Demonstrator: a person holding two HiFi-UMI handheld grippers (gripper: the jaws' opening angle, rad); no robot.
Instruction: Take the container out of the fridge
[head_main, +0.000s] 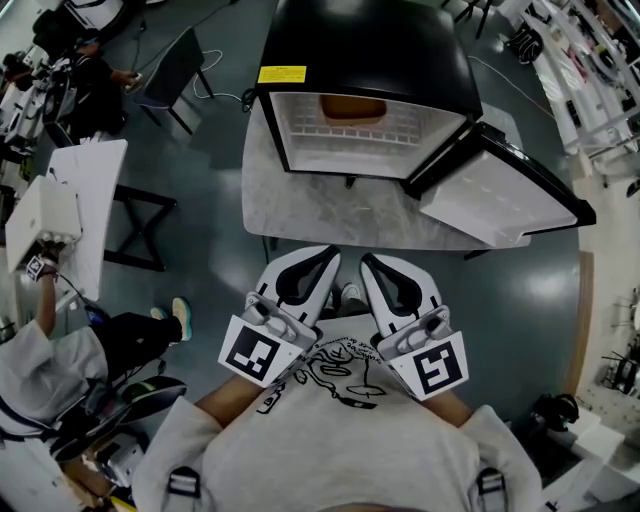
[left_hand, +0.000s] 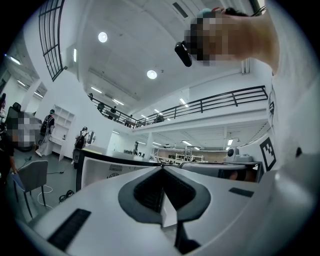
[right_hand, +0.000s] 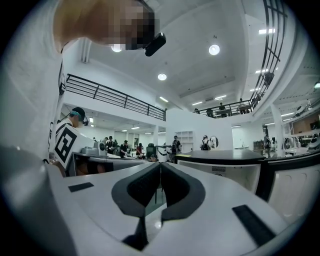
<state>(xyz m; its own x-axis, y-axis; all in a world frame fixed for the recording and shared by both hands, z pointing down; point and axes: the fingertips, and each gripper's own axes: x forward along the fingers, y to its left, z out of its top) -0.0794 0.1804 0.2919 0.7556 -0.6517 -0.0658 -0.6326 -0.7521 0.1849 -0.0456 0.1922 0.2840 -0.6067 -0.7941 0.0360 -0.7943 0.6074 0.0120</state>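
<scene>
On the grey table, a black mini fridge is standing, door hanging open. Short of it, the left gripper and right gripper are hovering, jaws pressed together, empty. The orange container is sitting inside the fridge. The yellow label is showing no readable print.

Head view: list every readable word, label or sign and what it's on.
Nothing is readable.
On the fridge top, yellow label: too small.
On the left gripper and right gripper, marker cubes: patterns, no words.
On the shirt, print: illegible.
</scene>
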